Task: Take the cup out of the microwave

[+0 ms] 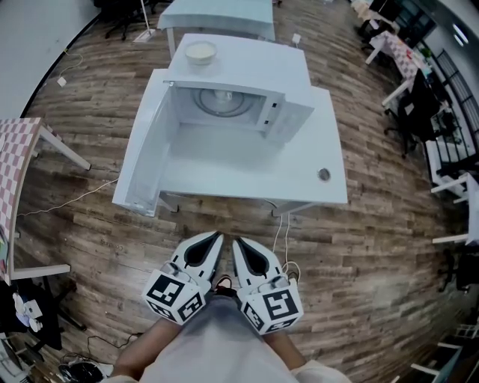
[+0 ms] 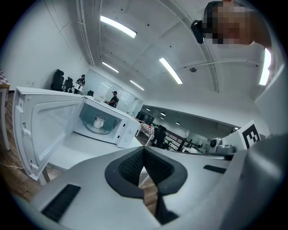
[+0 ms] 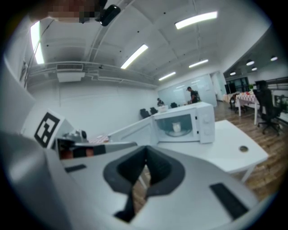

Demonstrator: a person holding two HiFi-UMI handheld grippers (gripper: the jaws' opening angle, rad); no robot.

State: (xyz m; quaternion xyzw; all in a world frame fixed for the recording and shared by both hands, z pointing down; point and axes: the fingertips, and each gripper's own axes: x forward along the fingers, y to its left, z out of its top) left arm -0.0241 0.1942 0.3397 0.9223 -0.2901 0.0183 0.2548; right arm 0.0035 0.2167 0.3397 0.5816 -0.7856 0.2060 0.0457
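Observation:
A white microwave (image 1: 238, 82) stands on a white table (image 1: 299, 187), its door (image 1: 146, 153) swung wide open to the left. Inside, a white cup (image 1: 221, 96) sits on the glass turntable. The cup (image 2: 99, 121) also shows in the left gripper view, and the cup (image 3: 176, 128) in the right gripper view, small and far ahead. My left gripper (image 1: 218, 236) and right gripper (image 1: 236, 241) hover side by side over the wooden floor, short of the table's front edge. Both are shut with nothing between their jaws; the left gripper (image 2: 144, 152) and right gripper (image 3: 146, 162) point toward the microwave.
A shallow bowl (image 1: 200, 52) rests on top of the microwave. A round cable hole (image 1: 323, 174) marks the table's right side. A checkered table (image 1: 15, 164) stands to the left, office chairs and desks (image 1: 419, 105) to the right, another white table (image 1: 217, 15) behind.

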